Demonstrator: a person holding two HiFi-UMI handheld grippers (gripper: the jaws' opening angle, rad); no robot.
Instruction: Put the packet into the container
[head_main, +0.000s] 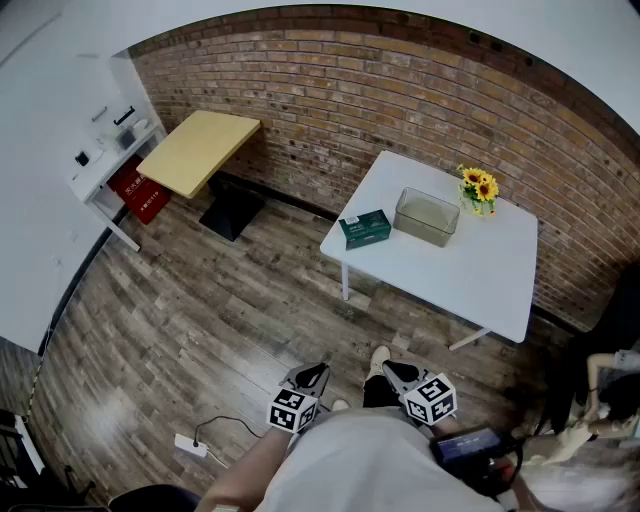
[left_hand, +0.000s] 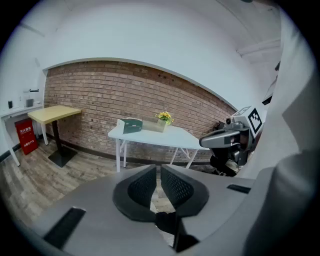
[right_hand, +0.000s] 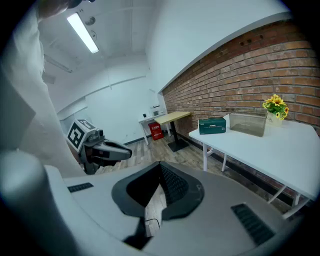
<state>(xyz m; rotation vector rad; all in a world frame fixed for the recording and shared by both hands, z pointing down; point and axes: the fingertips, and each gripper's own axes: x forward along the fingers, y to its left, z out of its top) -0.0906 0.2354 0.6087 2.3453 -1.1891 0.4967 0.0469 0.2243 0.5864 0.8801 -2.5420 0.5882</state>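
Both grippers hang low in front of the person, out over the wooden floor (head_main: 200, 320) and well apart from the white table (head_main: 470, 285). The left gripper (head_main: 312, 372) has its 2 jaws drawn in to a thin slit, and its own view shows nothing caught between them. The right gripper (head_main: 398, 370) has its jaws clenched tip to tip, also empty. The 2 sit side by side, marker cubes up, noses aimed toward the table.

And there's the packet (head_main: 364, 229), green, lying flat on the white table near its left corner in the head view, untouched. Just beside it, on the side toward the brick wall (head_main: 400, 90), stands the clear container (head_main: 427, 216), open-topped, with nothing visible inside. Neither gripper is anywhere near the pair.

A small bunch of sunflowers (head_main: 478, 187) stands beyond the container, near the wall. Off to the left, a yellow-topped table (head_main: 200, 150) on a dark base. Down by the person's feet, a white power strip (head_main: 190, 445) lies on the floor with its cable trailing.
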